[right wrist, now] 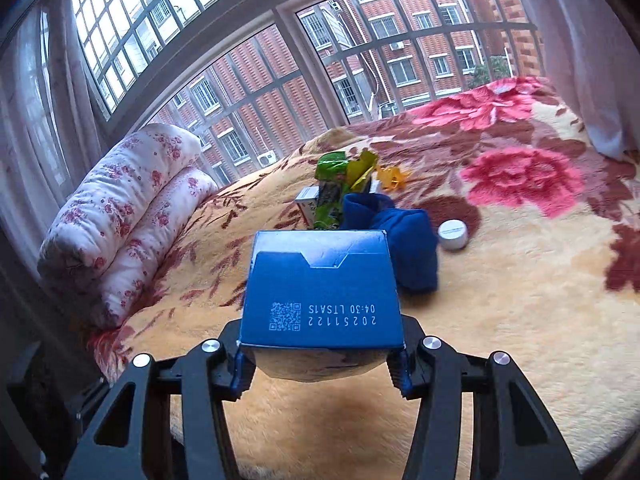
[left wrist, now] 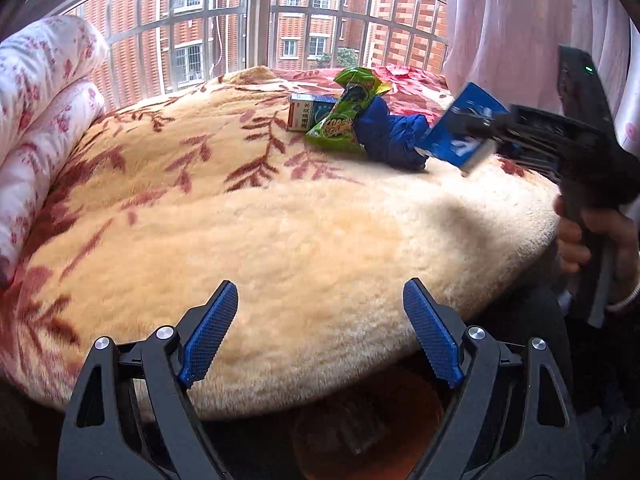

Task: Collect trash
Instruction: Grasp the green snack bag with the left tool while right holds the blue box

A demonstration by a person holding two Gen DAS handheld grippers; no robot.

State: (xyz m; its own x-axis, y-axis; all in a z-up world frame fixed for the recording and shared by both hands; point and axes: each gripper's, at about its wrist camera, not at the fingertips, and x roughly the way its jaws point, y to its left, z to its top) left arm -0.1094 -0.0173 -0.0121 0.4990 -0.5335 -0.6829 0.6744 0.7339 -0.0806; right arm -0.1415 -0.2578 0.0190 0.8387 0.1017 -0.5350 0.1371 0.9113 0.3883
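Observation:
My right gripper (right wrist: 320,364) is shut on a blue carton (right wrist: 322,292) and holds it above the blanket; the carton also shows in the left wrist view (left wrist: 464,130), lifted at the right. Behind it on the bed lie a green snack bag (left wrist: 344,112), a small white-and-blue box (left wrist: 308,110) and a blue cloth bundle (left wrist: 390,138). In the right wrist view the snack bag (right wrist: 330,188), the cloth (right wrist: 404,240), a white round cap (right wrist: 453,234) and a yellow wrapper (right wrist: 390,176) show beyond the carton. My left gripper (left wrist: 320,336) is open and empty over the near edge of the bed.
A cream blanket with red leaves and flowers (left wrist: 280,220) covers the bed. A rolled floral quilt (left wrist: 44,100) lies at the left by the barred window (left wrist: 260,20). A pink curtain (left wrist: 520,20) hangs at the right. An orange-brown bin (left wrist: 368,432) sits below my left gripper.

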